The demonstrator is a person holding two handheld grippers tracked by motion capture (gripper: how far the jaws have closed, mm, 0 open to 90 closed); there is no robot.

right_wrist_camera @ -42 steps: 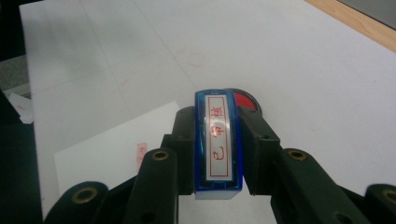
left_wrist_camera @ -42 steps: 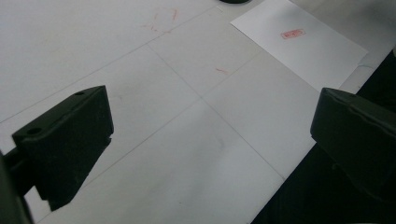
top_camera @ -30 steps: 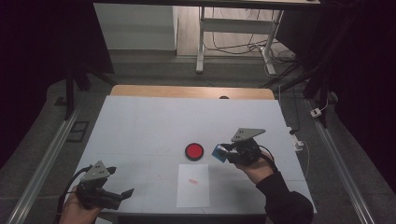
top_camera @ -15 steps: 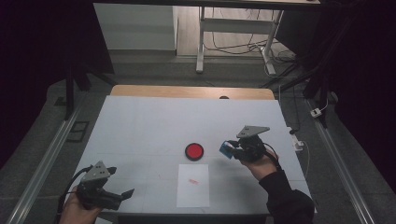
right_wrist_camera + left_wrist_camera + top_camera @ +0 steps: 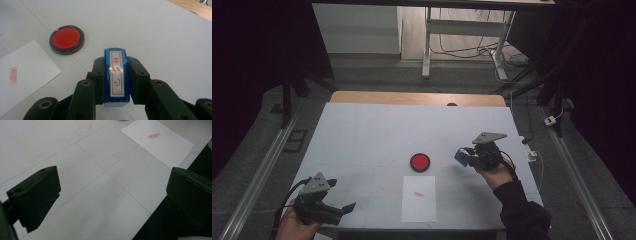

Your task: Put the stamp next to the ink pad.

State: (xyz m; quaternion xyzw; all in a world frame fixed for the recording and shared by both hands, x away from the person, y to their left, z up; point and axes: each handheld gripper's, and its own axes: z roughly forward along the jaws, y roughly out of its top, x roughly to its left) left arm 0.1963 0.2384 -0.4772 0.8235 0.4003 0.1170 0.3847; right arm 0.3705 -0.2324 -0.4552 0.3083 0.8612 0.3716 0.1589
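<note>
One blue translucent plastic stamp [image 5: 116, 77], a narrow block with a white label printed in red characters, sits clamped between the black jaws of the right tongs [image 5: 468, 156], held above the surface [image 5: 372, 135] toward its right edge. One round ink pad [image 5: 67, 39], a glossy red disc in a black rim, lies near the middle of the matte white surface, well apart from the stamp. One flat sheet of white paper [image 5: 418, 198] lies just beside the pad, toward the near edge, bearing one small red rectangular print [image 5: 153, 136]. The right hand [image 5: 494, 172] is raised, its dark sleeve [image 5: 522, 212] reaching in from the near right corner. The left tongs [image 5: 343, 209] stand released, jaws wide apart, low over the near left corner, seemingly just off the surface.
</note>
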